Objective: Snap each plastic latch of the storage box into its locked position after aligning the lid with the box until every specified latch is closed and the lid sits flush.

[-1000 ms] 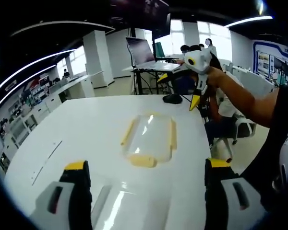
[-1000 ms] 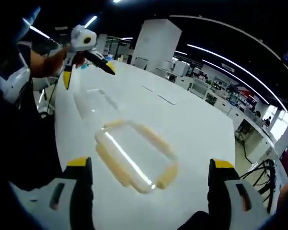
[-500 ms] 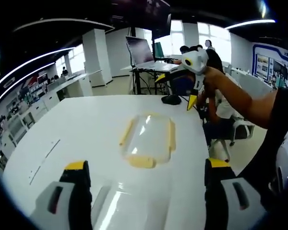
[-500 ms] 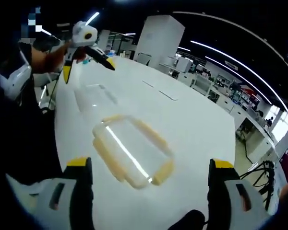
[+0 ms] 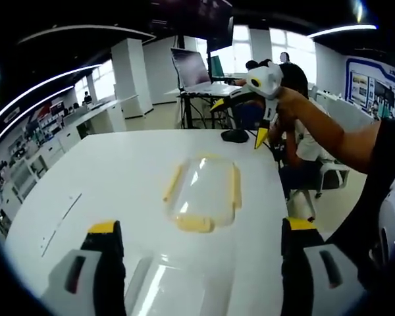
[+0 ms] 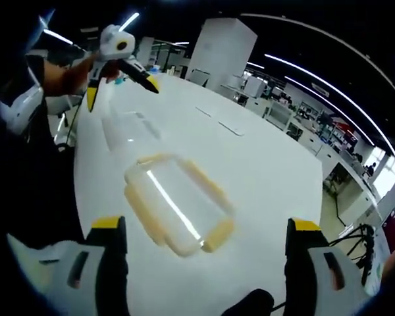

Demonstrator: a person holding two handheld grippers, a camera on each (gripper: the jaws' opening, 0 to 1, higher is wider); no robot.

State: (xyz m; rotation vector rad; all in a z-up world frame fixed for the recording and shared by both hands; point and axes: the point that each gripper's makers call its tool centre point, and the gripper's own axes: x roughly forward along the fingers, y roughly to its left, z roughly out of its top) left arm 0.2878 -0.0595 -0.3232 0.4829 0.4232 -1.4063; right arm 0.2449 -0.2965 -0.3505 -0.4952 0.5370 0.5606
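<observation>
— Where was the box?

— The box [image 5: 203, 193] lay on the white table [image 5: 105, 178], its yellow latches [image 6: 145, 214] along the rim. The clear lid [image 6: 128, 135] lay apart, near my left gripper [image 6: 122, 72].

— And your grippers?

— My left gripper's jaws were spread wide and held nothing. My right gripper [image 5: 240, 122] hung over the table's far edge, jaws wide apart and empty too.

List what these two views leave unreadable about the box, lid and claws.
- Lid latches: left gripper view, too small to tell whether they are snapped.
- Clear box: left gripper view, cut by the bottom edge.
- Clear box: right gripper view, glare hides its rim.
- Left claw, right claw: holding nothing.
</observation>
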